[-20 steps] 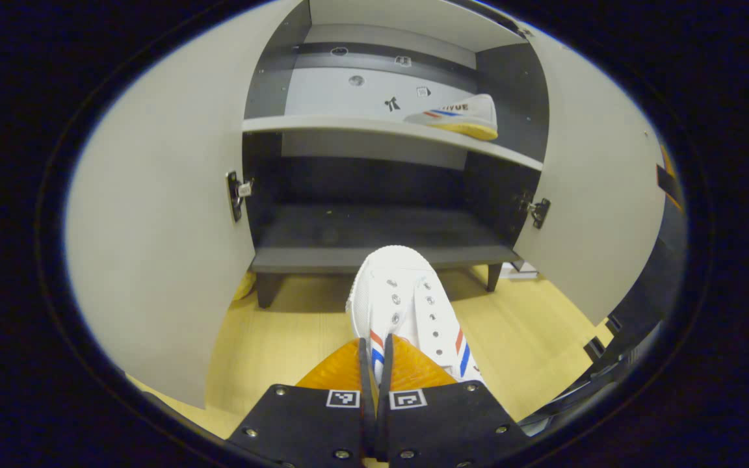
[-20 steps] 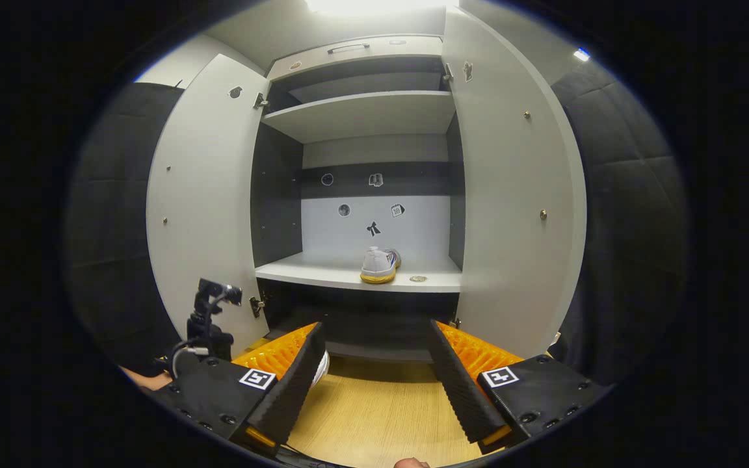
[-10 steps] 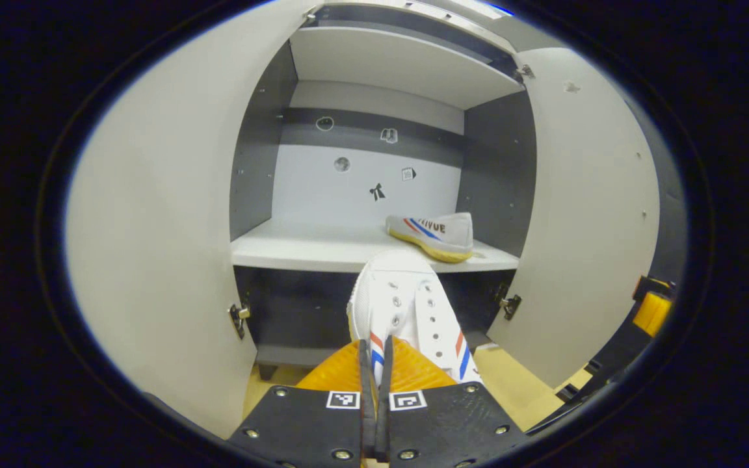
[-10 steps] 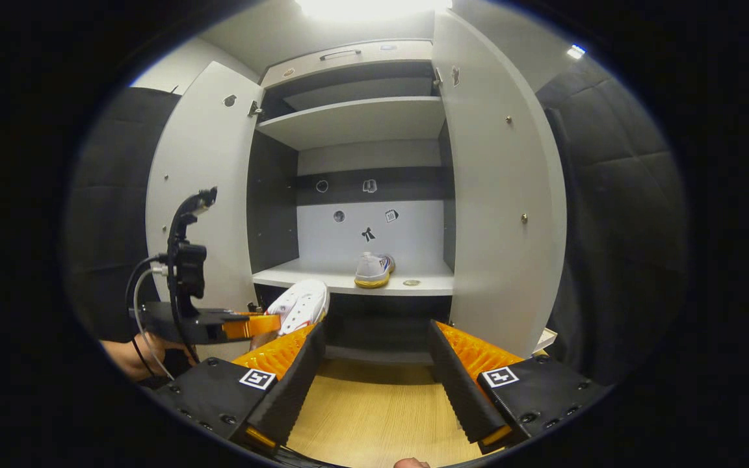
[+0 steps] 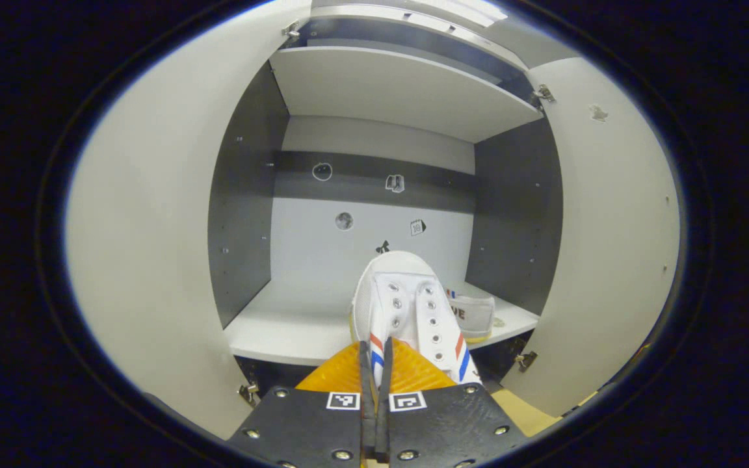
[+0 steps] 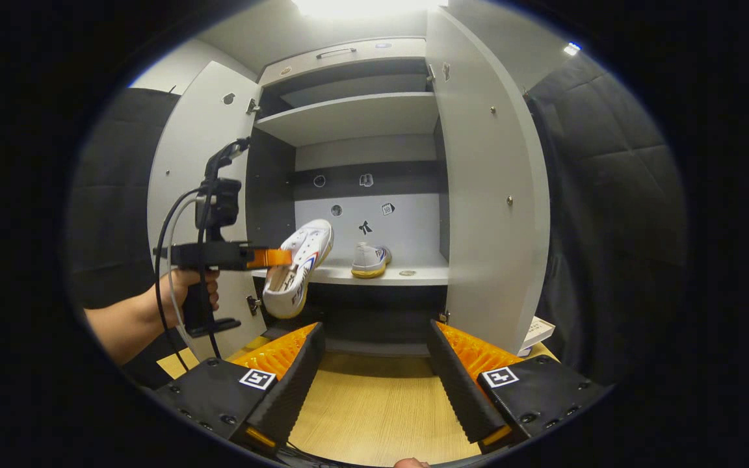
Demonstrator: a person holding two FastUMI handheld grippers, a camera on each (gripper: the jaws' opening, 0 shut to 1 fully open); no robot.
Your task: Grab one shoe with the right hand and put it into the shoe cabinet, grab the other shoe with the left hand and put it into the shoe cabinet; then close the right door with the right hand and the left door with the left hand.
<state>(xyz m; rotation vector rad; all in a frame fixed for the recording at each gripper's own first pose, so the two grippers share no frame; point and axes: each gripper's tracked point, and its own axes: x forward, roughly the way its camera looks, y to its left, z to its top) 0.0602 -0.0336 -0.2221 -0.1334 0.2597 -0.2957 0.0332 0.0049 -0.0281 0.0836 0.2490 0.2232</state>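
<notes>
The middle shelf (image 6: 374,275) of the open shoe cabinet (image 6: 348,65) sits at centre frame in the right gripper view, pale and flat. On it rests one white shoe (image 6: 370,260) with a yellow sole, heel toward us, and just to its right a small round disc (image 6: 407,273). Below, across the bottom of the frame, runs light wooden floor (image 6: 374,416).

The held shoe (image 5: 407,312) looks to be white canvas with metal eyelets. The cabinet (image 6: 361,117) panels are seen as smooth, matt board. Pale wood grain is shown on the floor (image 6: 374,409).
</notes>
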